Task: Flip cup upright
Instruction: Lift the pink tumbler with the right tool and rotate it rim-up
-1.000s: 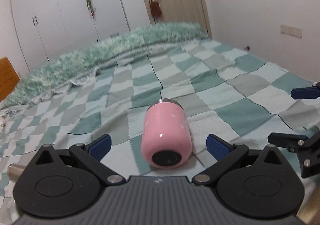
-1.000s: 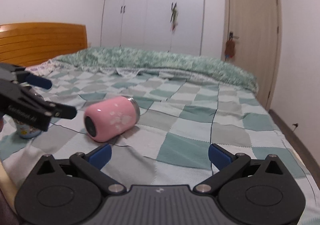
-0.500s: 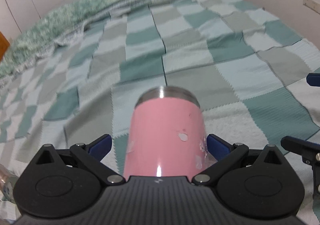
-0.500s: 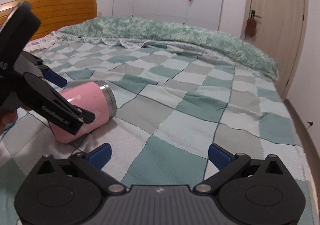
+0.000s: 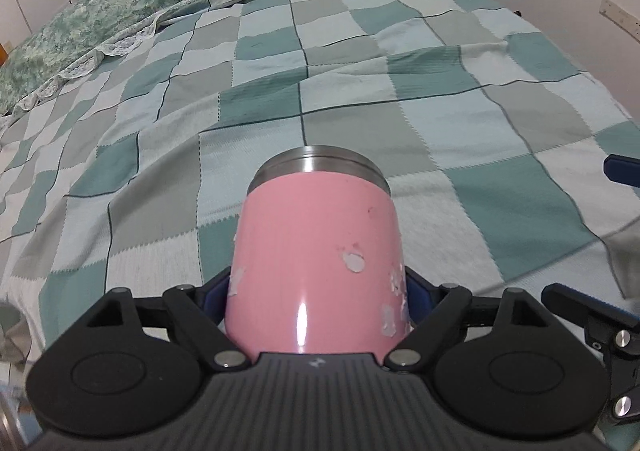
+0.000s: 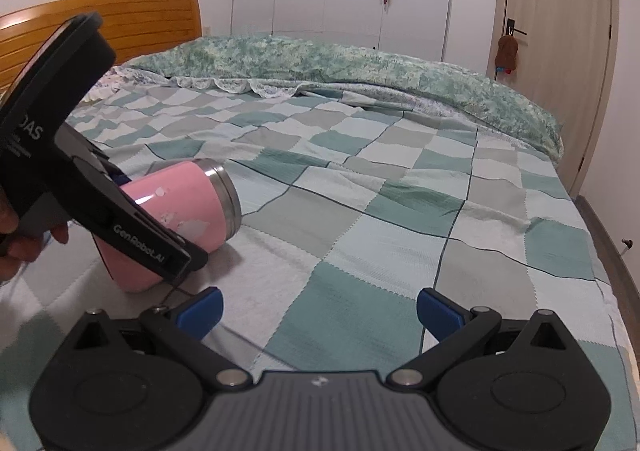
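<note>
Blue fingers (image 5: 216, 293) pinching pink cup (image 5: 316, 271), steel-rimmed, paint chipped

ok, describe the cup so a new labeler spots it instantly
Start at the bed's checked green-and-grey quilt, then go to its near left part. There the pink cup lies on its side, steel rim pointing toward the room's door side, clamped by the left gripper. It is the only pink, glossy thing there, with worn white paw-print marks.
</note>
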Available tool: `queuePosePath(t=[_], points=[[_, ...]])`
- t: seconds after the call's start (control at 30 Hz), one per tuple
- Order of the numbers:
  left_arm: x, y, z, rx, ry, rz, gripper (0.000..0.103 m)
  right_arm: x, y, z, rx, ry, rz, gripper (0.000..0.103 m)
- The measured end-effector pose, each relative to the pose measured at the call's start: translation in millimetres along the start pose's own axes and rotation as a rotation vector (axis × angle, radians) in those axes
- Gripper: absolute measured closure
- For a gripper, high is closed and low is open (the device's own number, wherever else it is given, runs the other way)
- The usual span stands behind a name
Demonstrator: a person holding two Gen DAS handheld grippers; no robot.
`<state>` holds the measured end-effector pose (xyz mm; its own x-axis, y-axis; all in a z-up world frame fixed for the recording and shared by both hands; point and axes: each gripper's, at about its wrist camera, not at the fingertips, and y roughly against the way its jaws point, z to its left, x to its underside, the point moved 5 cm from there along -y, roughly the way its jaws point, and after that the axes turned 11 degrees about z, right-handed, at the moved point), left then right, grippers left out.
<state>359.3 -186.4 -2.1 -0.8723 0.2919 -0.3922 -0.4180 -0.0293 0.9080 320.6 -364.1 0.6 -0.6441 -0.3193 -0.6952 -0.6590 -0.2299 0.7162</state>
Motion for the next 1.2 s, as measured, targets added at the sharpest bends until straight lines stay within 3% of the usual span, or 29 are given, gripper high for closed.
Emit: queuePosePath(t=[0.4,0.57,0.87,1.03,1.1,1.13,1.2], points=[[61.7,66.5,-17.7,0.054,0.046,-0.021,0.019,27.9,67.3,24.1,0.015,-0.006,-0.024,0.0],[90.9,79.8,-27.1,0.093,0.118,-0.037,0.019,48.1,84.1,35.5,0.02,-0.004,-0.001,0.0],[115.1,44.8,-25.0,0.066,0.268,0.041,0.019,77.5,93.2,44.9,0.019,-0.025,0.037,0.0],[119.2,44.0,-24.2,0.079,0.254,0.03,0.018,83.6,91.9,47.1,0.017,-0.025,0.054,0.0],[121.5,47.8,-21.8,0.101,0.244,0.01,0.015,83.5,91.5,47.8,0.017,-0.029,0.056,0.0],[121.6,50.7,-21.7,0.115,0.237,-0.009,0.005,82.4,91.7,48.4,0.014,-0.03,0.055,0.0],[123.0,63.3,-19.6,0.146,0.209,-0.065,0.0,81.6,93.7,50.2,0.011,-0.03,0.048,0.0]])
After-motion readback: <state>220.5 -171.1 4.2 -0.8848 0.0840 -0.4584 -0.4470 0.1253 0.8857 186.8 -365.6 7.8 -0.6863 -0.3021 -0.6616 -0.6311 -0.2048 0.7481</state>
